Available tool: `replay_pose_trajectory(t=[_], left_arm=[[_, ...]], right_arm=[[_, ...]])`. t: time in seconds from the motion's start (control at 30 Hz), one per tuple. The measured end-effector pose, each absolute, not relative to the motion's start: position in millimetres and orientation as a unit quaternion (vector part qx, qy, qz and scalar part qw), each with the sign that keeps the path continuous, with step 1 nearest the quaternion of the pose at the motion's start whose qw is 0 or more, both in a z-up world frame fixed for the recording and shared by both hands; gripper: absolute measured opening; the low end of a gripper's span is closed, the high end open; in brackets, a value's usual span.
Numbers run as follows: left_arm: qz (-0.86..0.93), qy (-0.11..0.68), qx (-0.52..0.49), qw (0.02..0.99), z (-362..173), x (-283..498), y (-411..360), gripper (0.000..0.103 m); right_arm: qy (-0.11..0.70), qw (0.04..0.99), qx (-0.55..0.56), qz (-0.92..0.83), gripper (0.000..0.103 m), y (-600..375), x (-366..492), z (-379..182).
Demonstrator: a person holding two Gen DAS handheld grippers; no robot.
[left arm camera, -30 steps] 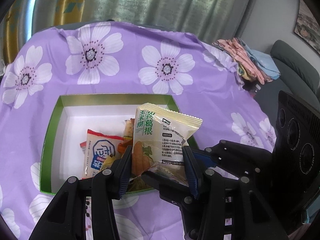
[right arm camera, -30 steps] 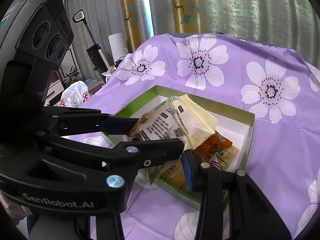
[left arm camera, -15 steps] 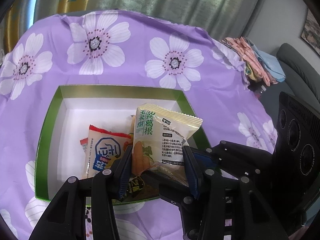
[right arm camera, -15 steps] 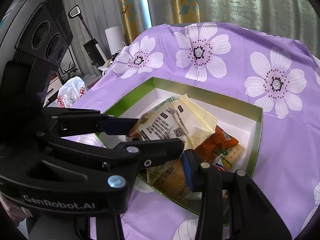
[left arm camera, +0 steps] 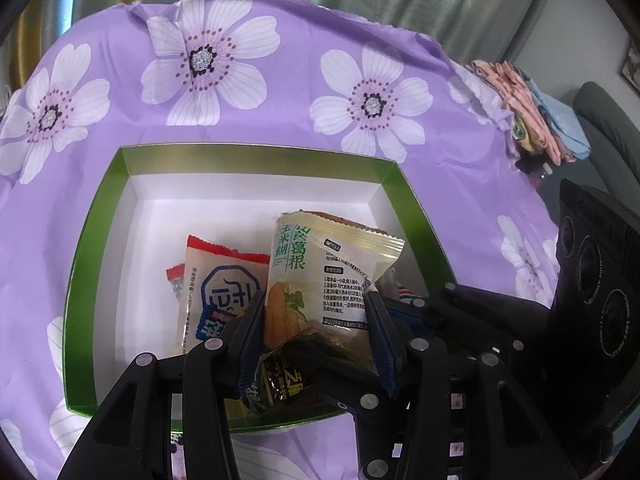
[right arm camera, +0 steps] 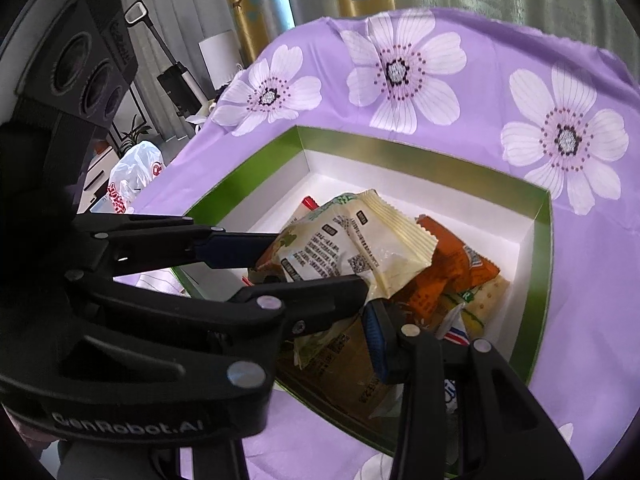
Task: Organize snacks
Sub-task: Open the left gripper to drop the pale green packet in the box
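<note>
Holding the cream corn-paste sachet clenched in our left claw above the green box, we mean to drop it among the snacks; our right claw pinches its corner.

Inside the box on the tablecloth — snack packets heaped at its near side; folded clothes beyond its far right corner.
</note>
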State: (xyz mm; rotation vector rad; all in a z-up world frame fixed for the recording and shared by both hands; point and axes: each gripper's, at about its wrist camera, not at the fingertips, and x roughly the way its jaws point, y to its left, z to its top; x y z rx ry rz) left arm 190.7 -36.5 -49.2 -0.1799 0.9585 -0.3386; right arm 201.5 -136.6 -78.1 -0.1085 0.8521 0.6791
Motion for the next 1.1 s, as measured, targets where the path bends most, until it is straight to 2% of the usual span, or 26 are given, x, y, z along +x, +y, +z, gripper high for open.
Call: replay_pose_trajectory(t=[1.1], left_arm=[[-0.127,0.484,-0.071,0.863,-56.3,199.1,-39.2,0.048]], right_arm=[[0.433,0.844,-0.044,0.314,0.042,-138.9,206.0,-81.4]])
